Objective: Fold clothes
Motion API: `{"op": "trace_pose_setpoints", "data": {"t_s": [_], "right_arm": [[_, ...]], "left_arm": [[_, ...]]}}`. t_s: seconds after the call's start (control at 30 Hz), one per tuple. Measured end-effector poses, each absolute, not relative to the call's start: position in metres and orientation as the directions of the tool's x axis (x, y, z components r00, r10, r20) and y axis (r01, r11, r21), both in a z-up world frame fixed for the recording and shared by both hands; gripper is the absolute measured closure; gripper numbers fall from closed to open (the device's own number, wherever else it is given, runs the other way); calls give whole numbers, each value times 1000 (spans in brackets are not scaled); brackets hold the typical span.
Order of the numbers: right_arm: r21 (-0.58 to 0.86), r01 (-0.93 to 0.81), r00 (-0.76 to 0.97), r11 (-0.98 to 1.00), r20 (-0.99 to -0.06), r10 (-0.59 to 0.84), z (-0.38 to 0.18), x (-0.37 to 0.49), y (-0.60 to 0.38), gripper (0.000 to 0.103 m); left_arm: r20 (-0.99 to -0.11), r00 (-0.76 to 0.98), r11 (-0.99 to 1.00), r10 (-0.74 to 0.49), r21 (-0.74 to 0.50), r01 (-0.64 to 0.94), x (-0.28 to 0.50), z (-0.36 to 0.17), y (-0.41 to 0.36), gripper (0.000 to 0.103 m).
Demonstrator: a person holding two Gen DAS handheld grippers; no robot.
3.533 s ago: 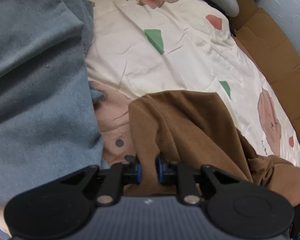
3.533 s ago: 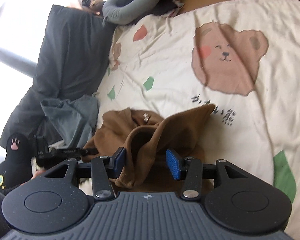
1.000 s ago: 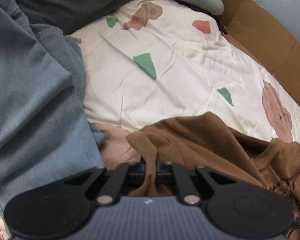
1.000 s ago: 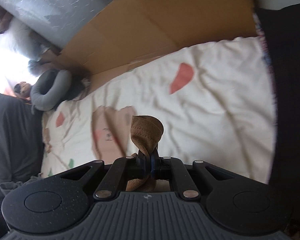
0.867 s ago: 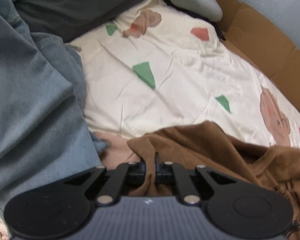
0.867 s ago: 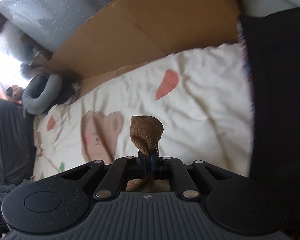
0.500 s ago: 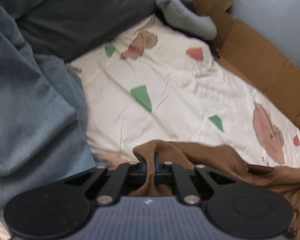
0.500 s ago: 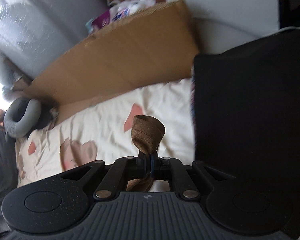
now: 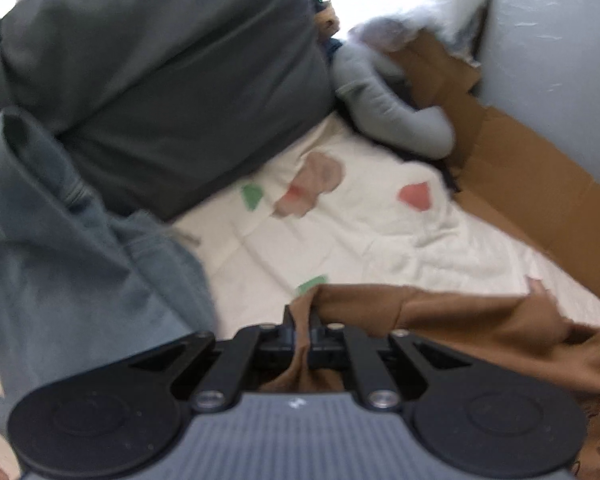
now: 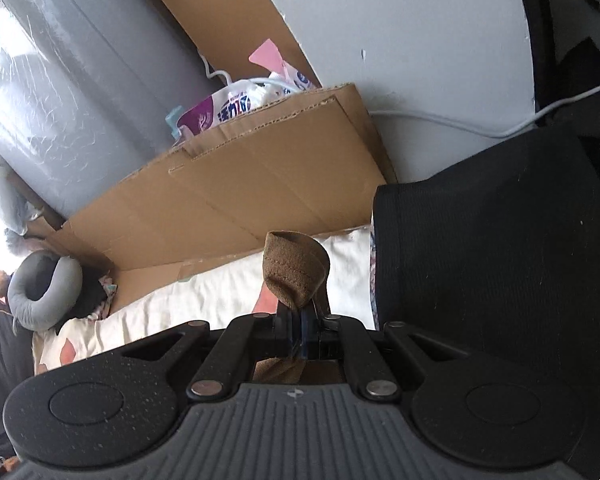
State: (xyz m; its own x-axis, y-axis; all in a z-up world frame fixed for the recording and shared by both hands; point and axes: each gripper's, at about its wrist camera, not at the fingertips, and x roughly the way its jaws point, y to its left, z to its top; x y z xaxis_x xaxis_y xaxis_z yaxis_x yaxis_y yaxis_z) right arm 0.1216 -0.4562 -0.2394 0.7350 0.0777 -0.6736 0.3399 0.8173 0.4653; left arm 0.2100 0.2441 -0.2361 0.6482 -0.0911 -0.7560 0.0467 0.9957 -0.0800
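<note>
Your left gripper (image 9: 300, 334) and right gripper (image 10: 298, 330) are each clamped on an edge of the brown garment (image 9: 480, 324), which hangs stretched above the bedsheet (image 9: 340, 240) (no fold made yet). Spreading it flat and folding remain.

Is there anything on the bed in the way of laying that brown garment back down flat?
Nothing visible: the sheet ahead of the brown garment is bare. The blue clothes lie off to its left, the neck pillow at the far end.
</note>
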Motion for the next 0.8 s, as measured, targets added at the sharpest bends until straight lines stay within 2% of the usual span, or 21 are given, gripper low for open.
{"op": "trace_pose_setpoints", "data": {"t_s": [0.23,0.47,0.53,0.6,0.7,0.8], "right_arm": [[403,388,637,829,-767,74,-285,123,-451,101],[309,387,545,869,-836,55,-305,106,-439,100],[304,393,526,868,-848,59,-307,101,-439,97],[301,396,512,867,-856,63,-307,96,-438,87],[297,394,510,870,-858,62,-302,87,-436,63],[287,398,522,871,-852,42,-290,78,-438,62]], "left_arm": [[-865,496,996,-72,-86,-6,199,-298,254,100],[-922,383,998,-62,-62,11,172,-329,257,99],[-926,372,998,-58,-55,18,166,-331,260,94],[-929,368,999,-48,-46,14,165,-328,263,85],[-899,437,999,-37,-25,34,164,-307,261,74],[-881,471,998,-48,-27,51,166,-290,261,70]]}}
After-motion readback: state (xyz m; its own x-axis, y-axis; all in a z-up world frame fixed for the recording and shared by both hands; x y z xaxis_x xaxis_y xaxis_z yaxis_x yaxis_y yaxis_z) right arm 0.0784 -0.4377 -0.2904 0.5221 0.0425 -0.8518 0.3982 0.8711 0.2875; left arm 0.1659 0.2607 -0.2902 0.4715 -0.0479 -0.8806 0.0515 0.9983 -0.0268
